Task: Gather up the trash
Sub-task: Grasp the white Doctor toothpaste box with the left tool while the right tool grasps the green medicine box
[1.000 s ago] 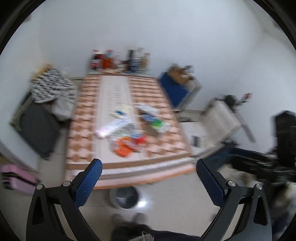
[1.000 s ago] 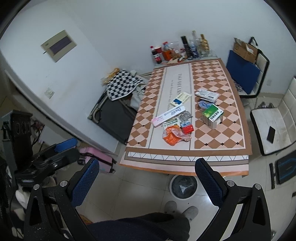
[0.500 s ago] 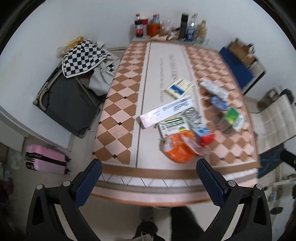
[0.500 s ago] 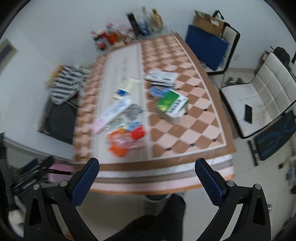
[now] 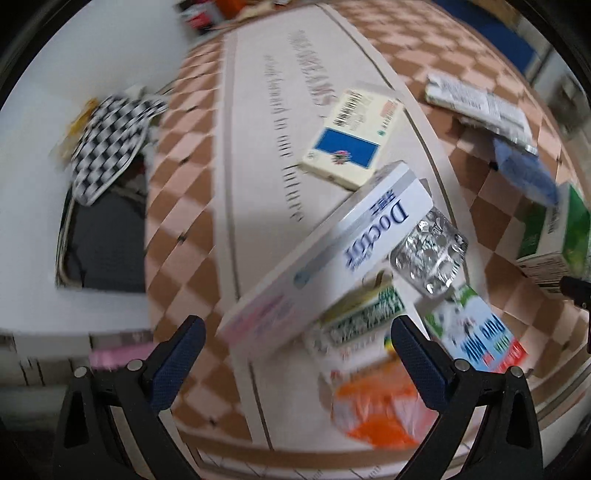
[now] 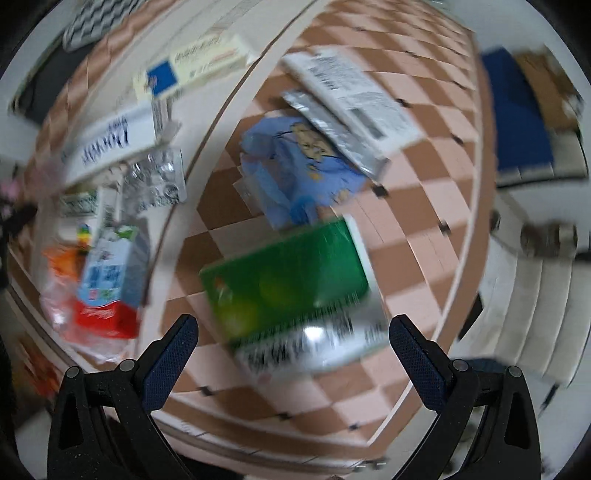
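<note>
Trash lies scattered on a checkered table. My left gripper is open, just above the near end of a long white "Doctor" box. Beside it lie a foil blister pack, a green-and-white small box, a blue-and-red milk carton, an orange plastic bag and a cream box with a blue patch. My right gripper is open, close over a green box. Behind that box lie a blue wrapper and a white leaflet packet.
A checkered cloth and a dark suitcase sit on the floor left of the table. A blue chair and a white seat stand to the right. Bottles crowd the table's far end.
Both grippers have dropped fast toward the table; the trash now fills each view. The left one closed in on the long white box, the right one on the green box.
</note>
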A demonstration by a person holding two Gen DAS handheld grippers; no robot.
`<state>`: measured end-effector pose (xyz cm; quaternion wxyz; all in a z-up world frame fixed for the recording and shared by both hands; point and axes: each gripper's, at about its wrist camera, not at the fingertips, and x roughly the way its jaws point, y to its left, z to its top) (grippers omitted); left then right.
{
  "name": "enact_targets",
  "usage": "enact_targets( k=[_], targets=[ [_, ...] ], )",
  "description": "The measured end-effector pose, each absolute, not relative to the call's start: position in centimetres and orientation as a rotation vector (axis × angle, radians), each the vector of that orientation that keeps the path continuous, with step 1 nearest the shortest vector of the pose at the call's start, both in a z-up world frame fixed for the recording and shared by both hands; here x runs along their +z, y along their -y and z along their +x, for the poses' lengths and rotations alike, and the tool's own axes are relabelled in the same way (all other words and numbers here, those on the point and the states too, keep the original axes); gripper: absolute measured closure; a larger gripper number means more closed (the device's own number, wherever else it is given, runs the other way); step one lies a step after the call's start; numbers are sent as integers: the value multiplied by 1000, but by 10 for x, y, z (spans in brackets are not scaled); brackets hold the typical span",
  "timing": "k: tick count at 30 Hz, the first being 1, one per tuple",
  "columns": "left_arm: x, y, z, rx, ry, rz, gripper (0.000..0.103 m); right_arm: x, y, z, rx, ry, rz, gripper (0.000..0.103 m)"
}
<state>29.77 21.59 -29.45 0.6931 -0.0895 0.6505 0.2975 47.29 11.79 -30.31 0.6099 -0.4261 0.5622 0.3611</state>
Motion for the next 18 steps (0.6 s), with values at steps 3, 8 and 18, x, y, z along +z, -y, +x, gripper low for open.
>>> enact_targets(
  k=[3,8,18],
  targets=[
    [-315,-220,316,595,-1516,-105,1,-318,-132,477,851,-1308,-1028,0],
    [-344,-221,333,483,-1608,0,3,-331,-141,489,845,-1356,-1012,0],
    [-347,-226,351,402,-1640,43,49,-340,-138,516,859,-1417,-923,5]
  ],
)
